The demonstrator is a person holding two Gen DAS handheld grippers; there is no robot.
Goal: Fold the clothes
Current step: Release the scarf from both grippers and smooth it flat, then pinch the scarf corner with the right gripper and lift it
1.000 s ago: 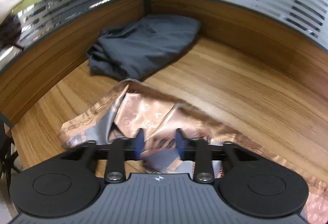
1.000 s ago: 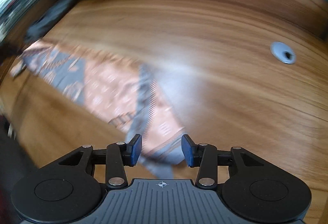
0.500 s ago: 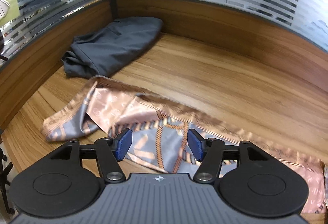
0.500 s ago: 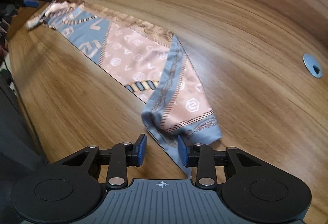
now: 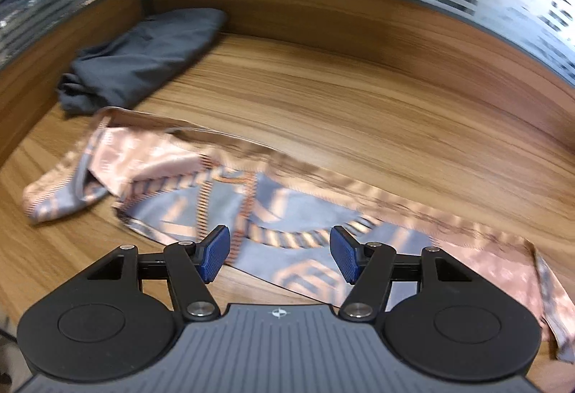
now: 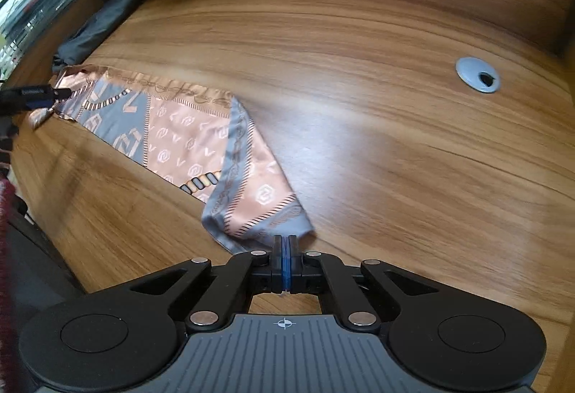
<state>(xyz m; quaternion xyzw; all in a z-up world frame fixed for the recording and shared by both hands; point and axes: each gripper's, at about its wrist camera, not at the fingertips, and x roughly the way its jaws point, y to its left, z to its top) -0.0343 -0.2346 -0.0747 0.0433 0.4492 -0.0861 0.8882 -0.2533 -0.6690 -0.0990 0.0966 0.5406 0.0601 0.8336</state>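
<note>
While the right gripper (image 6: pixel 284 251) is pinched tight on the nearest corner of the patterned scarf (image 6: pixel 187 141), the cloth runs away from it as a long, narrow band across the wooden table (image 6: pixel 395 148). That corner is grey-bordered, and the jaws meet on it with no gap showing. Beyond the corner the scarf lies flat, peach panels with small emblems between grey ones with chain print; one long edge is turned over along part of its length. At the scarf's far end, a dark tool tip (image 6: pixel 36 95), probably the other gripper, reaches in just beside the cloth.

From the left wrist view, the left gripper (image 5: pixel 279 254) stands spread wide above the middle of the scarf (image 5: pixel 273 213), holding nothing. Past the scarf's rumpled far end a dark grey garment (image 5: pixel 143 55) sits bunched in the table's corner. To the scarf's far right a round grey cable grommet (image 6: pixel 477 74) is set in the table.

My reading is that a fold of the scarf is in hand, with one end gripped. What comes next likely calls for the left gripper to close on a matching edge, so both ends travel together and the slippery fabric stays square.
</note>
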